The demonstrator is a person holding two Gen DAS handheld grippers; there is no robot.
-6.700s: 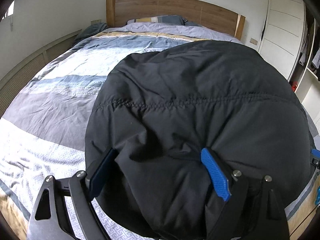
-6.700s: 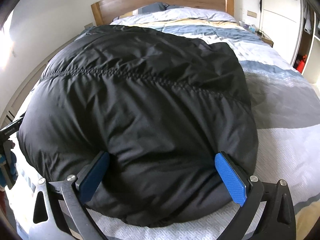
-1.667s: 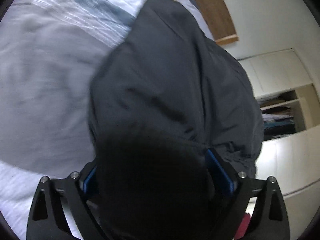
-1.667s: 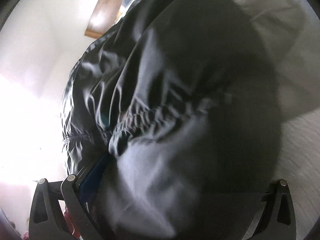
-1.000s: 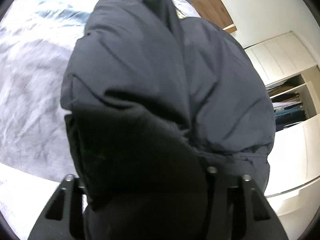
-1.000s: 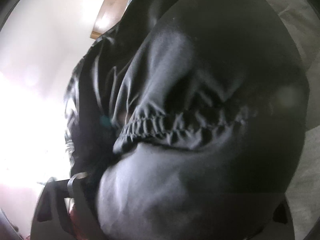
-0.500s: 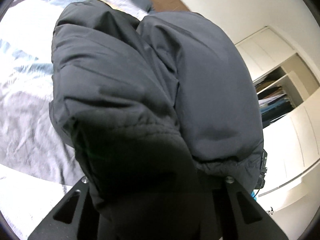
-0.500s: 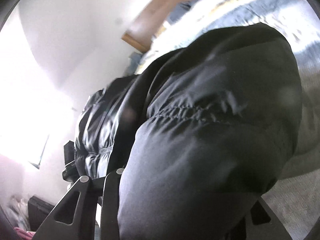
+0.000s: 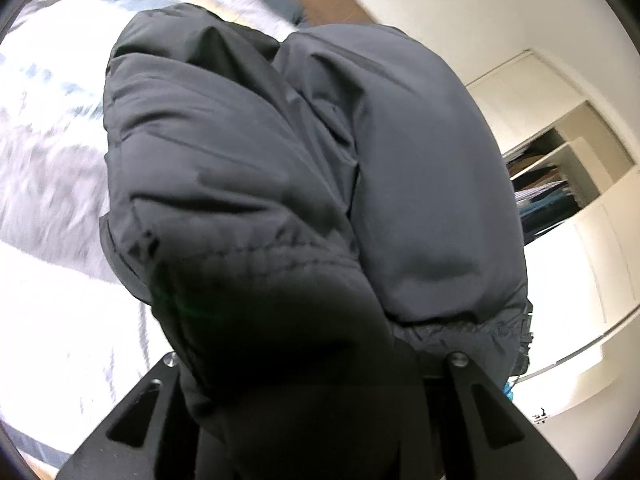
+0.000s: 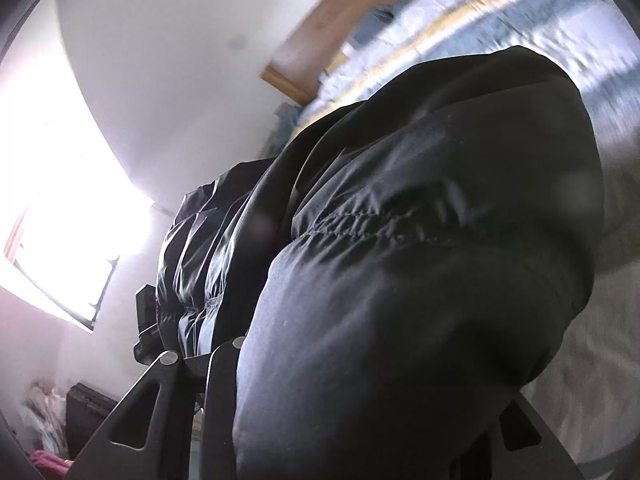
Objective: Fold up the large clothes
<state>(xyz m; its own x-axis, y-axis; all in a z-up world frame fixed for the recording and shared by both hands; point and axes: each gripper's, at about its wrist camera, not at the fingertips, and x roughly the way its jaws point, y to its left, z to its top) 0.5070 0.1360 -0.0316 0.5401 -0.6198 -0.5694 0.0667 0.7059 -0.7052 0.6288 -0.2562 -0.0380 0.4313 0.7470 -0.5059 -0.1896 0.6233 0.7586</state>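
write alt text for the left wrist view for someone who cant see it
A bulky black padded jacket fills most of the view, bunched into two puffy lobes and draped over the left gripper so its fingertips are hidden. A blurred striped bed lies at the left, and a white wardrobe with open shelves stands at the right.

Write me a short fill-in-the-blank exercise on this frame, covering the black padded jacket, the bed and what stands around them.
1. The puffy black padded jacket bulges over both grippers and hides their ____.
2. Beyond the jacket lies a bed with a ____ headboard.
3. In the left wrist view, open shelves of a ____ wardrobe stand beside the jacket.
4. In the right wrist view, bright light comes through a ____.

Missing words: fingertips; wooden; white; window
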